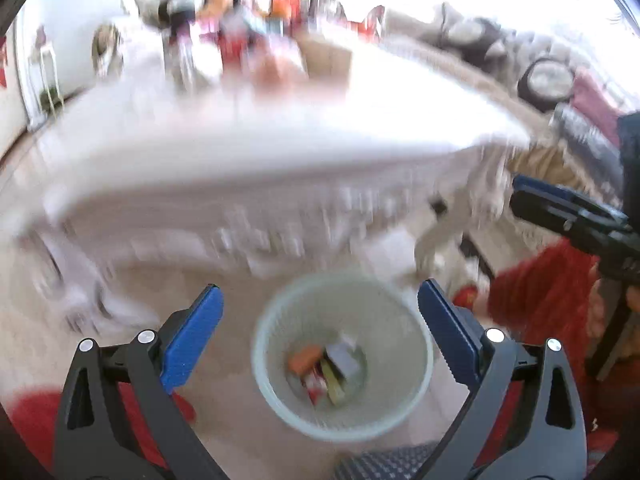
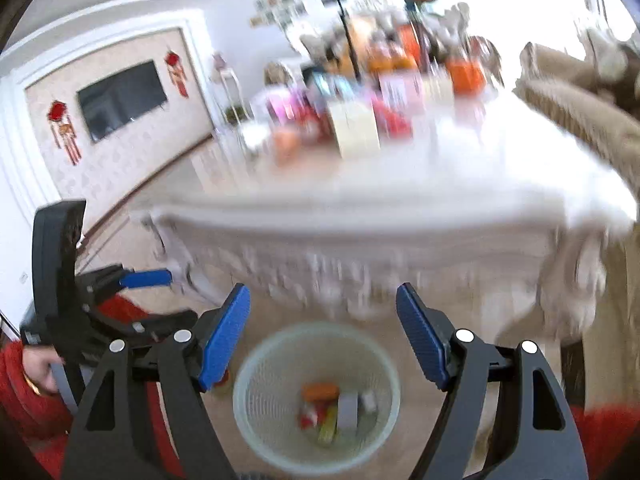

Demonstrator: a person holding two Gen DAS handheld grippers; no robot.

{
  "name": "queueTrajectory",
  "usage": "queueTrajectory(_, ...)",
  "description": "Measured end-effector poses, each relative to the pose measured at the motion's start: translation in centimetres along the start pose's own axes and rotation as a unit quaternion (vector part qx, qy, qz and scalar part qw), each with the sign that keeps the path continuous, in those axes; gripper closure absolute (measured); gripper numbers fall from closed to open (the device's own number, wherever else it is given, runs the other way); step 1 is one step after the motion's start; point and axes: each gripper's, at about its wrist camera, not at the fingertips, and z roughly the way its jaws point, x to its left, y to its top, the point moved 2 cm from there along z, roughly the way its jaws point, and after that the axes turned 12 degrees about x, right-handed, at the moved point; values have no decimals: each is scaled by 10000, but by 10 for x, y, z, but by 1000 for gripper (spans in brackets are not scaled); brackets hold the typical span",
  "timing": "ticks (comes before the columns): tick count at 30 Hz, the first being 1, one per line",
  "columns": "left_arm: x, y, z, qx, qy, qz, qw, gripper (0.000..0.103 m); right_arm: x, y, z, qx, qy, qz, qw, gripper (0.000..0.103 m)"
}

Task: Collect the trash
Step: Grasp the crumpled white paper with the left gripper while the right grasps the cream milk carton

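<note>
White table [image 1: 280,152] behind, one mesh bin [image 1: 416,320] holding several wrappers [image 1: 326,368], below and between two wide-open, empty grippers, left gripper [image 1: 320,332], right gripper [image 2: 323,336].

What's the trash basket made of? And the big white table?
The basket looks like pale plastic mesh: light shows through its walls and the trash inside is visible. The table looks like carved wood painted glossy white, with scrolled edges, though the blur makes that uncertain.

One mesh bin [image 2: 316,392]; inside roughly five scraps [image 2: 336,408], blurred; one table [image 2: 400,216]; two grippers [image 2: 322,340] [image 1: 320,336].
</note>
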Motion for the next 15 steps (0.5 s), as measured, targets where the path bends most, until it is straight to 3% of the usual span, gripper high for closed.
queueTrajectory(3,22,51,-18,-406,458,-25,9981,8,-1,42,3,-206,-155,-210,9994,31)
queueTrajectory(6,59,104,-12,-404,1046,-509,9924,8,-5,78,20,-238,-160,-239,9993,27)
queueTrajectory(10,90,154,9,-305,1087,-895,9896,8,-10,111,50,-140,-193,-316,9992,27)
queueTrajectory(15,107,194,44,-89,1050,-911,9903,8,-20,141,87,137,-310,-430,9985,27)
